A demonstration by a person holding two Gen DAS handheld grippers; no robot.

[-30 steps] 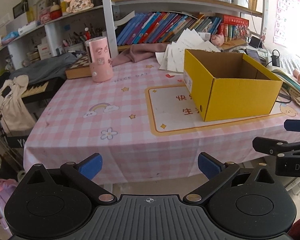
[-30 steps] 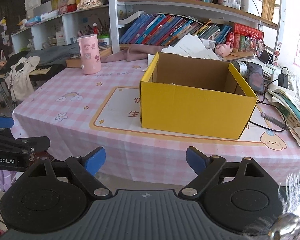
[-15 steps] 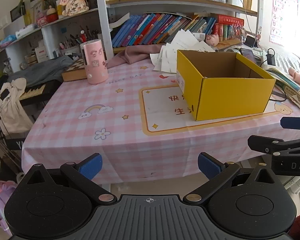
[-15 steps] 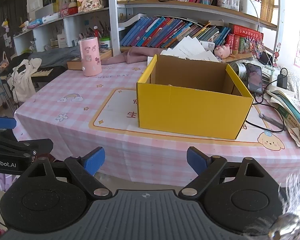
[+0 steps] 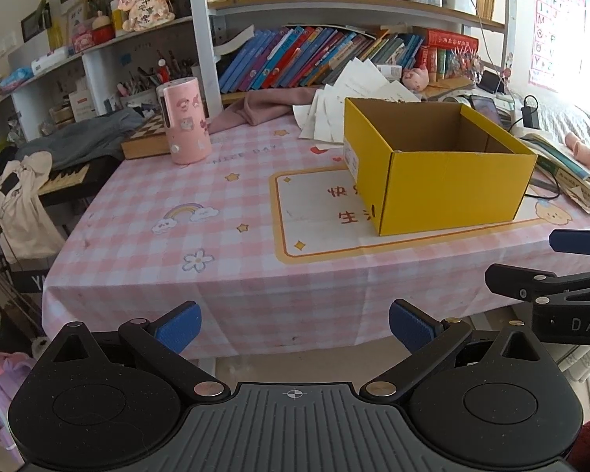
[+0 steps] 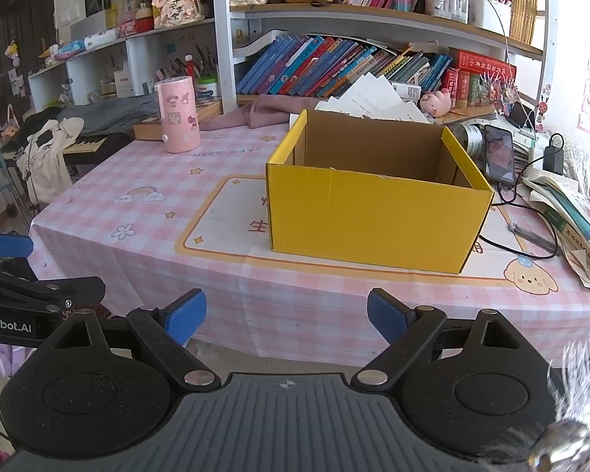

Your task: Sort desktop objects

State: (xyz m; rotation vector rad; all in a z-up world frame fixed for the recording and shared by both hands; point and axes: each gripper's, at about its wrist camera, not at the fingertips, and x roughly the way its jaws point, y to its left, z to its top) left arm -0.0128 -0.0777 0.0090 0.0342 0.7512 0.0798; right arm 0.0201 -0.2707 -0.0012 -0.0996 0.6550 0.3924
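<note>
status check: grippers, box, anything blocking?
Left gripper open, empty. Right gripper open, empty, both short of the table edge. Yellow box upright, open-topped; no contents visible. Nothing blocking; pink canister stands far left.

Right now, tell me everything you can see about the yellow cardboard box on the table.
The yellow box is an open-topped rectangular carton, bright yellow outside and plain brown cardboard inside. It looks like corrugated card, with a small white label on its left end in the left wrist view. No contents show, though its floor is mostly hidden. It stands upright on the pink checked tablecloth, partly covering the orange-bordered print. White papers lie just behind it. Nothing grips it.
</note>
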